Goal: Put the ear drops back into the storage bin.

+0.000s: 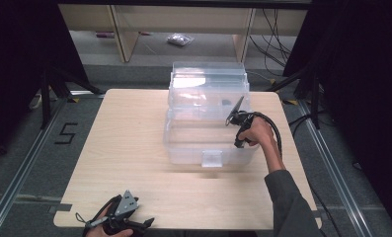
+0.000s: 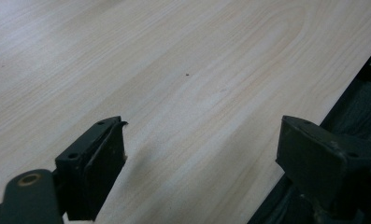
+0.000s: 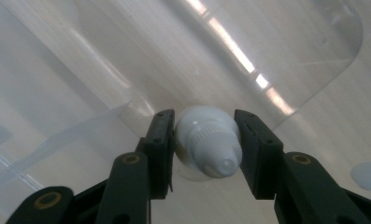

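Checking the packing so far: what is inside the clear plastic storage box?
Inside the clear plastic storage box, the right tongs grip a white ridged-cap tube. Its body is hidden behind the cap.

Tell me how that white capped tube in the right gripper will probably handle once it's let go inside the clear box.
The white tube has a round, ribbed cap, so it may roll if laid on its side. It looks like smooth plastic, so it could slip from the right gripper. It seems small beside the clear box, so probably light.

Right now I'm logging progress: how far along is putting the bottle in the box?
Done: the clear box stands open. In hand: the right gripper is shut on a small white bottle, over the box. Left: letting go. The left gripper rests open over the table.
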The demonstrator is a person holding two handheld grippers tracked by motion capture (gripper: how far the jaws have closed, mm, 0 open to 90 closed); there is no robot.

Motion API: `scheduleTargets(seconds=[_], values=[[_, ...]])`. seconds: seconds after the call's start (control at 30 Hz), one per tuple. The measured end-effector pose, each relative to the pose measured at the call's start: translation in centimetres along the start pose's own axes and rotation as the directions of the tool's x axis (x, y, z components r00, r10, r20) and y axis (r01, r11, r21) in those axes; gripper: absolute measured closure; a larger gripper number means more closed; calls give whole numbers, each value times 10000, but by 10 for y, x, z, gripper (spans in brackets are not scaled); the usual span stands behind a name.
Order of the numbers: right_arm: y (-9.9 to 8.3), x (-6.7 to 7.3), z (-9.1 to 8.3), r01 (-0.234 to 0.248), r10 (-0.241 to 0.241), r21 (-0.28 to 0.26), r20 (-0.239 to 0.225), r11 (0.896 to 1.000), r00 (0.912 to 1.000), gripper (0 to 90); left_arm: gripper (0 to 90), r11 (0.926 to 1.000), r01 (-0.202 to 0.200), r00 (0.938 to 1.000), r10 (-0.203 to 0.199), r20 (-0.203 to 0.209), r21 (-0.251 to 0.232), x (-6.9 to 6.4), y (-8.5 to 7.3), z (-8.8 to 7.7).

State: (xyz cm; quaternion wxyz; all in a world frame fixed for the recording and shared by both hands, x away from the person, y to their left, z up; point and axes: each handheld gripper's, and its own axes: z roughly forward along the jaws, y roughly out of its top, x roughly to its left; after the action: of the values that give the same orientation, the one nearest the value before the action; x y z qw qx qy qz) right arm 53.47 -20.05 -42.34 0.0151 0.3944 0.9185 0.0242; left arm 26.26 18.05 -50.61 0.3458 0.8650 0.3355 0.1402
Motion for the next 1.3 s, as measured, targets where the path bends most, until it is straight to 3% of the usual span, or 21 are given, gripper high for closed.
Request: scheduleTargets(seconds=[0.13,0.3,0.43,0.5,0.53,0.63,0.8,0.83,0.87,0.9,0.93,1.0,1.13,1.17,1.2,1.23,1.27,1.3], values=[[-1,-3,3,325,-325,-100,-1,9994,9995,600,149,10000,-3,10000,3,-2,-1,0,0,0],[-1,-1,4,68,-68,-76,-49,9999,10000,600,149,10000,0,10000,0,-1,-1,0,0,0],[0,-1,5,75,-75,6,-81,10000,9999,600,149,10000,-3,10000,3,-1,-4,0,0,0],[0,-2,6,319,-319,26,-15,9995,9995,600,149,10000,-2,10000,2,3,0,0,0,0],[0,-1,6,122,-123,75,22,9999,9999,600,149,10000,1,10000,-1,5,-2,0,0,0],[0,-2,7,314,-314,45,-36,9995,9995,600,149,10000,-8,10000,8,-1,-2,0,0,0],[1,0,7,220,-219,255,-32,9994,9998,595,149,10000,-3,10000,3,4,-3,0,0,0],[0,0,7,270,-267,109,-273,9996,9993,592,149,10000,-4,10000,4,1,2,0,0,0],[1,2,4,102,-100,142,-132,9998,9999,561,149,10000,-4,10000,4,-3,5,0,0,0],[0,-2,4,563,-563,54,-110,9984,9984,530,149,10000,-8,10000,8,2,10,0,0,0],[0,2,2,163,-160,206,-151,9997,9998,502,149,10000,-11,10000,11,5,14,0,0,0],[0,4,-3,-107,105,-153,-160,9998,9998,411,149,10000,-45,10000,45,1,35,0,0,0],[-1,5,-18,-351,363,-742,149,9966,9992,348,149,10000,22,10000,-22,7,-20,-1,0,1],[-2,4,-22,-123,145,-892,232,9959,9996,338,149,10000,17,10000,-17,-1,-11,0,0,1],[-2,8,-26,-453,477,-902,246,9949,9986,332,149,10000,8,10000,-8,-18,2,0,0,0],[-2,5,-26,41,-3,-1099,343,9939,9994,325,149,10000,3,10000,-3,-17,8,0,0,0],[-3,8,-28,-244,288,-1172,357,9928,9989,311,149,10000,17,10000,-17,-2,-15,0,0,1],[-3,8,-30,-162,213,-1271,385,9918,9990,300,149,10000,18,10000,-18,-6,-17,-1,0,0]])
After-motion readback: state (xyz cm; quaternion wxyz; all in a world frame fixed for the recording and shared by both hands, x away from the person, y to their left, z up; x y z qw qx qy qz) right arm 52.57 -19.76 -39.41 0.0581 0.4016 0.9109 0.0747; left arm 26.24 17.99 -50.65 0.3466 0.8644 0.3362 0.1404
